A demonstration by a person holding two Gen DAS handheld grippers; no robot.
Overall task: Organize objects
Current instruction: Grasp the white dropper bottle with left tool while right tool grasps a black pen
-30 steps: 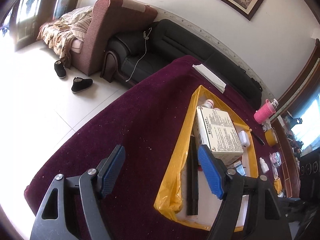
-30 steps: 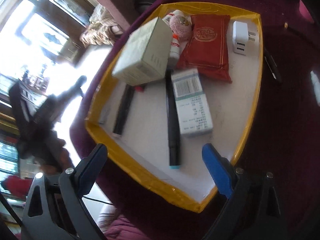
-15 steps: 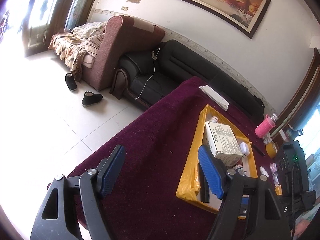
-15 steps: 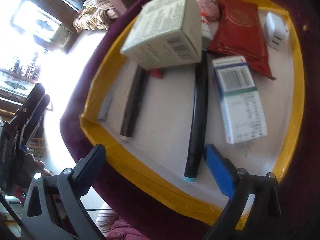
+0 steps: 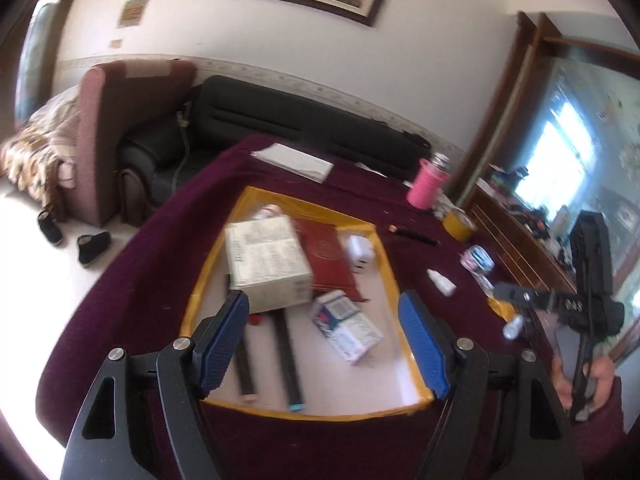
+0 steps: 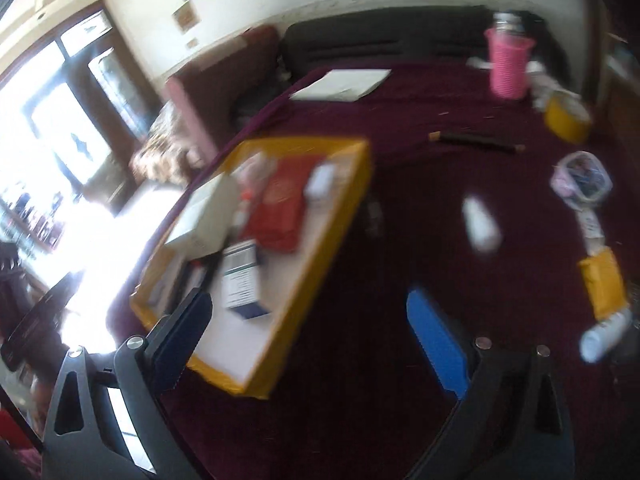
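A yellow-rimmed tray [image 5: 390,276] [image 6: 340,208] sits on the maroon table. It holds a large white box [image 5: 266,262], a red pouch [image 5: 326,254], a white charger [image 5: 360,250], a blue-white carton [image 5: 348,326] and two black pens [image 5: 288,360]. My left gripper [image 5: 322,344] is open and empty above the tray's near edge. My right gripper [image 6: 310,340] is open and empty above the bare cloth right of the tray. Right of the tray lie a small white bottle [image 6: 480,222], a black pen [image 6: 476,140], a yellow packet [image 6: 604,282] and a white tube [image 6: 604,336].
A pink cup [image 6: 508,62], a yellow tape roll [image 6: 566,118], a clear bag of small items [image 6: 582,178] and a white paper [image 6: 340,84] lie on the far part of the table. A black sofa [image 5: 280,120] stands behind the table. The right gripper's body shows at the right in the left wrist view [image 5: 588,304].
My left gripper has swung right, from the bare cloth to over the tray. My right gripper has pulled back and turned right, off the tray toward the loose items.
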